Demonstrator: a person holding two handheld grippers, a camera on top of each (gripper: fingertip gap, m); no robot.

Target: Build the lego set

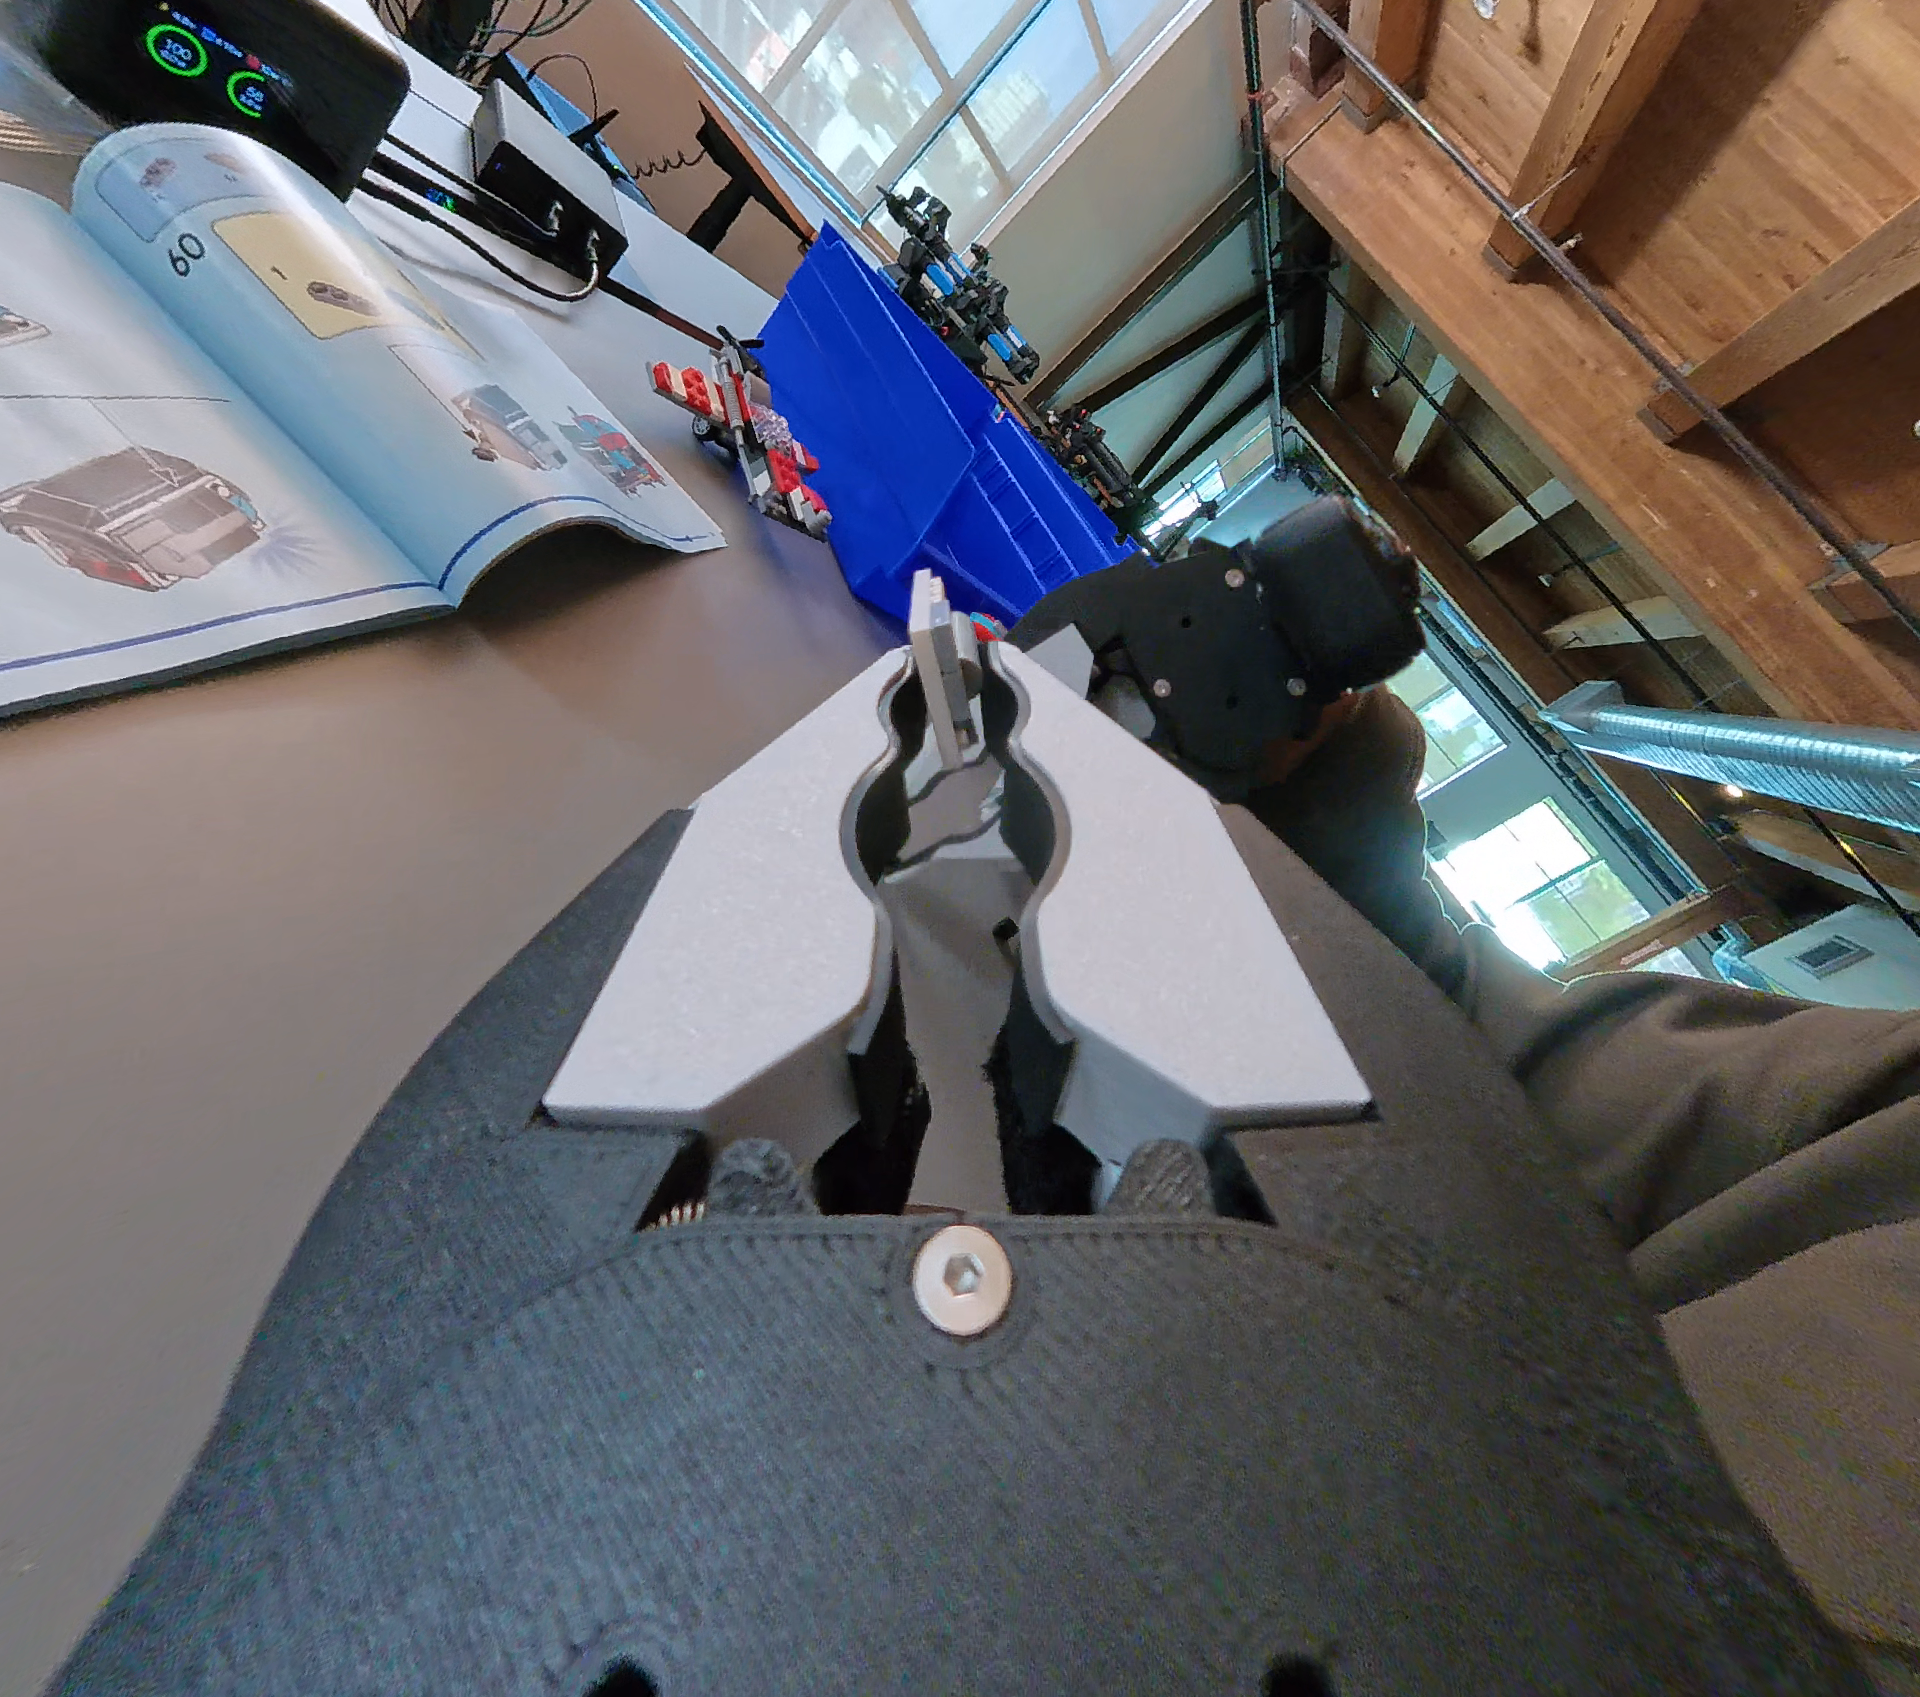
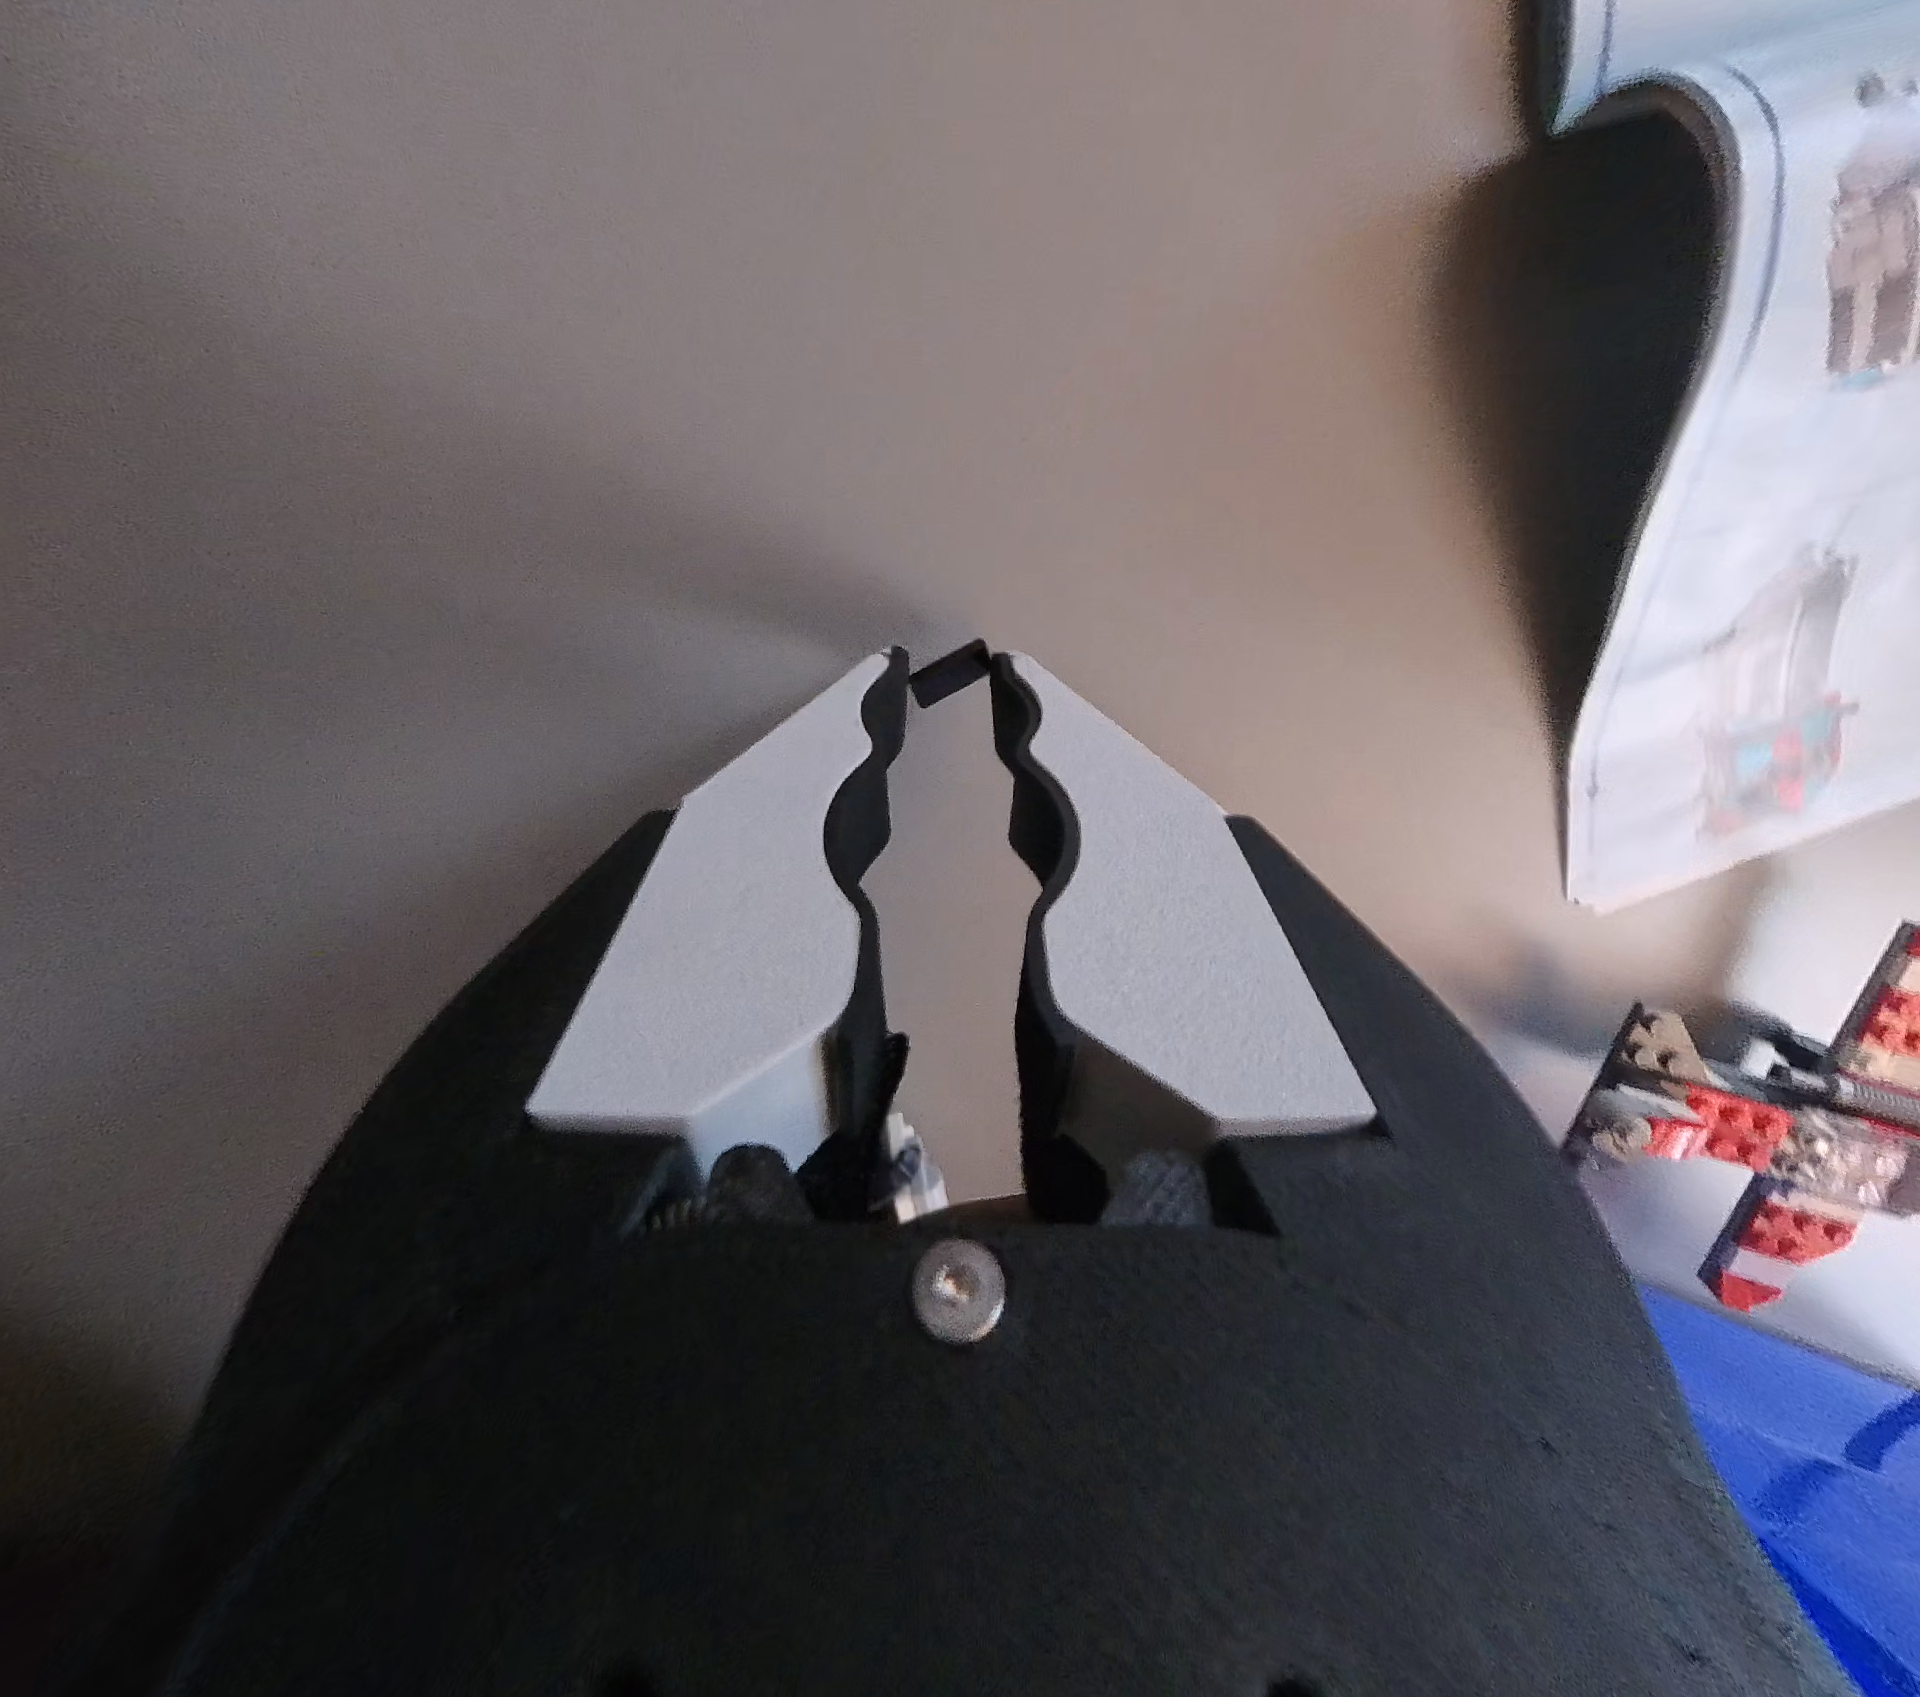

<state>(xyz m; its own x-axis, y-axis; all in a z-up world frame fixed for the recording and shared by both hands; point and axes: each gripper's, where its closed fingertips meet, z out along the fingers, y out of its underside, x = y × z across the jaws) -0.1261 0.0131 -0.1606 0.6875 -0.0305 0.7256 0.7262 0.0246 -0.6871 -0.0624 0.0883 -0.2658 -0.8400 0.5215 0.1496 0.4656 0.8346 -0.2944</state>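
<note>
Nearest the lens, your left gripper was closed on a small grey plate assembly, held on edge, its top standing proud of the fingertips. Both pads appeared to bear on it, though the far face was partly hidden. A small red and blue part showed just behind the assembly; whether it was attached could not be told.

Your right gripper was clamped on a small dark piece, pinched at the very tips and lying tilted across the gap. The hold looked shallow. The view was blurred, so the piece's shape could not be settled.

Landmark: the open instruction booklet on the brown worktop. A partly built red, white and grey brick model lay just beyond the booklet's far corner, touching or nearly touching the blue bin behind it. A black unit with a lit screen stood beyond the booklet's top edge. In the left wrist view the right gripper's body sat close beside the left fingertips, on the side away from the booklet.

Assessment: the dark piece was the weak point. With so little of it between the pads and a skewed seat, any side load would likely twist it out. You were best advised to keep the squeeze steady, move slowly, and bring the two held parts together squarely. The grey assembly looked secure enough to serve as the fixed side.
</note>
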